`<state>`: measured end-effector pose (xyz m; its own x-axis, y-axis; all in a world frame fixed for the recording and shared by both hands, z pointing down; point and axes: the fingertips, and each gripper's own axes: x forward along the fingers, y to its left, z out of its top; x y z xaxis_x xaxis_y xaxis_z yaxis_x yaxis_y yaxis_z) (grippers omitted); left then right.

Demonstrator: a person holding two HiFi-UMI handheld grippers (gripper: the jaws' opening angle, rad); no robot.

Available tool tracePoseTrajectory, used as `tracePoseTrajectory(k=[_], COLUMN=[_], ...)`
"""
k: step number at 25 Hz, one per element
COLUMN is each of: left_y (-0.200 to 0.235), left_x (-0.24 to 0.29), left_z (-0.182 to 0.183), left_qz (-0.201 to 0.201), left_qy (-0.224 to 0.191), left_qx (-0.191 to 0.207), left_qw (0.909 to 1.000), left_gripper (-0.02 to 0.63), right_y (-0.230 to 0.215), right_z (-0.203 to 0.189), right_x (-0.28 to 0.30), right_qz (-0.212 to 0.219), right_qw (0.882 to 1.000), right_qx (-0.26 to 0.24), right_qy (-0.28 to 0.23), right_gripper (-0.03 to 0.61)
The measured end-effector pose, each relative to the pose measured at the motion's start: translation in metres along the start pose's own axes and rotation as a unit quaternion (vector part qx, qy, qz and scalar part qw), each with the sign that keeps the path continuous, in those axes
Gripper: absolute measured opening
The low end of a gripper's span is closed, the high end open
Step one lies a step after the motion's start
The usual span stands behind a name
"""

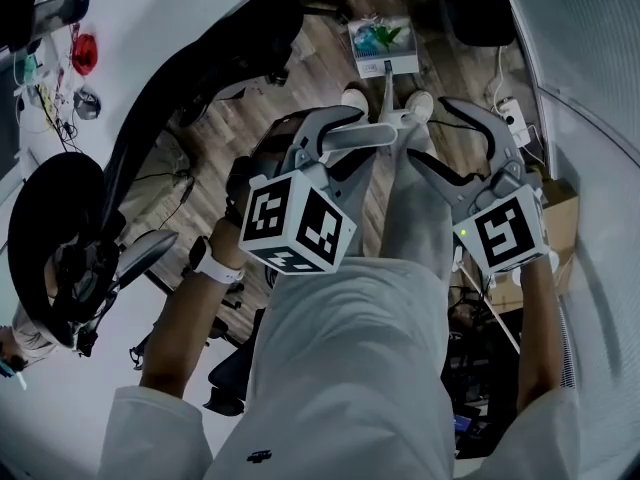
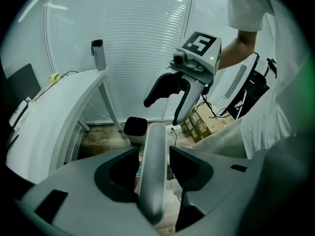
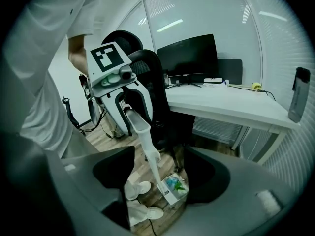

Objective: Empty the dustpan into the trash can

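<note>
Status: the white plastic long-handled dustpan [image 1: 383, 48] sits on the wood-look floor [image 1: 300, 63] at upper centre of the head view, just past our pale shoes [image 1: 355, 99], with green and blue scraps in the pan. The small black trash can [image 1: 480, 10] is at upper right, near the pan but apart from it. The left gripper [image 2: 153, 151] has the dustpan's smooth pale grey handle [image 2: 152, 186] between its jaws with thin gaps on both sides, so we read it as straddling, not clamped. The right gripper [image 3: 161, 151] is spread wide with nothing between its jaws; the pan only shows through the gap, down on the floor. We judge the pan light and stiff, but the long handle acts as a lever and its smooth rounded surface may twist in the pads. Suggest 1 grip high on the handle and a 2nd lower down to control tilt. Keep the pan level until it's over the can, since the scraps are loose. Watch the white power strip and cables [image 1: 510, 109] near the can, the white desk [image 2: 64, 100] leg and the black office chair [image 3: 156, 87]. The open floor between shoes and can looks enough for a short swing.
</note>
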<state>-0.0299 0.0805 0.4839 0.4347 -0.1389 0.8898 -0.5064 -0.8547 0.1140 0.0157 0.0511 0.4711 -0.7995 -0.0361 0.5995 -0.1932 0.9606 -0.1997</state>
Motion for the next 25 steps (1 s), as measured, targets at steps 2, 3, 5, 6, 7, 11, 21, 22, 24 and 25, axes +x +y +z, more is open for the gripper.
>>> tracePoseTrajectory(k=[2,3,5,6,7,11,21,22,24,25], left_y=[0.0,-0.001,0.0,0.0,0.001,-0.002,-0.001,-0.001,-0.003,-0.004], left_x=[0.004,0.006,0.009,0.01,0.011,0.013,0.009,0.009,0.008,0.007], left_z=[-0.001,-0.002,-0.003,-0.003,-0.003,-0.001,-0.006,-0.007,-0.009,-0.01], left_qz=[-0.001,0.0,0.007,0.012,0.016,0.008,0.006,0.008,0.01,0.01], left_qy=[0.003,0.003,0.003,0.002,0.0,-0.004,0.003,0.004,0.004,0.003], left_qx=[0.006,0.012,0.026,0.032,0.034,0.036,0.043,0.043,0.043,0.043], left_qw=[1.0,0.9999,0.9996,0.9994,0.9993,0.9993,0.9991,0.999,0.999,0.999], left_gripper=[0.195,0.193,0.159,0.143,0.131,0.114,0.112,0.112,0.112,0.111], right_y=[0.001,0.002,0.004,0.006,0.008,0.014,0.016,0.015,0.015,0.016], right_z=[-0.004,-0.005,-0.006,-0.007,-0.007,-0.01,-0.029,-0.03,-0.033,-0.034], right_x=[0.004,0.006,0.011,0.013,0.015,0.021,0.034,0.035,0.039,0.042], right_qz=[0.005,0.008,0.014,0.017,0.02,0.031,0.044,0.046,0.05,0.052], right_qw=[1.0,1.0,1.0,1.0,1.0,0.999,0.998,0.998,0.997,0.997], right_qx=[-0.002,-0.004,-0.006,-0.007,-0.008,-0.014,-0.033,-0.038,-0.05,-0.056], right_qy=[0.004,0.005,0.006,0.005,0.003,0.001,0.0,0.001,0.005,0.006], right_gripper=[0.31,0.31,0.31,0.31,0.31,0.31,0.31,0.31,0.31,0.31])
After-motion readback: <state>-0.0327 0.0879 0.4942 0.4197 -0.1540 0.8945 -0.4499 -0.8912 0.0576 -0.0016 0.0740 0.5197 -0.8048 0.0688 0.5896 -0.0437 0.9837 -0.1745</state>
